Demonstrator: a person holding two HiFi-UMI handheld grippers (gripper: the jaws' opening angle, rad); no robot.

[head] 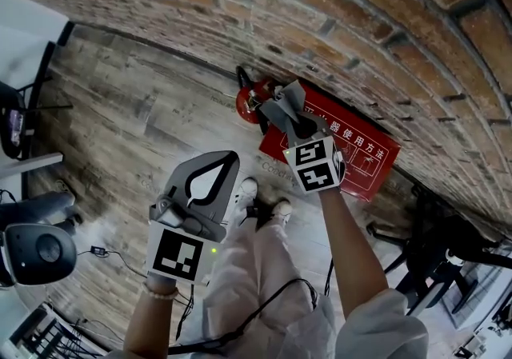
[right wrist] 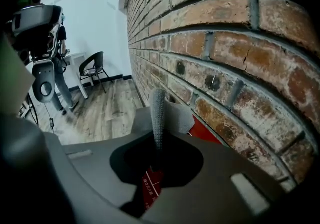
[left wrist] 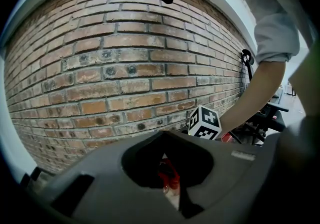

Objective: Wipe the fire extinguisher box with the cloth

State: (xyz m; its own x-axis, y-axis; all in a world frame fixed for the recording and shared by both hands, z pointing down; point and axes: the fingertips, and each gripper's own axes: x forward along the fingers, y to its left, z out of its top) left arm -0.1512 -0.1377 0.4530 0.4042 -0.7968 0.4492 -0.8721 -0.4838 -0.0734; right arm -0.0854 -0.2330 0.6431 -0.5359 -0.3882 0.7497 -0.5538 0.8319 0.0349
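The red fire extinguisher box [head: 356, 159] lies against the foot of the brick wall [head: 320, 21], with white print on its face. A red fire extinguisher [head: 247, 103] stands just left of it. My right gripper [head: 282, 115] is shut on a grey cloth [head: 288, 103], held over the box's left end. In the right gripper view the cloth [right wrist: 161, 112] stands up from the closed jaws with the red box [right wrist: 204, 131] behind it. My left gripper [head: 230, 157] hangs lower left, shut and holding nothing, away from the box. The left gripper view shows the extinguisher [left wrist: 169, 180] through the jaw opening.
The person's shoes [head: 261, 199] stand on the wood floor just before the box. Black stands and cables [head: 448, 249] crowd the right side. A black chair [right wrist: 95, 70] sits further along the wall. A round black device [head: 38, 252] and a cable lie at the lower left.
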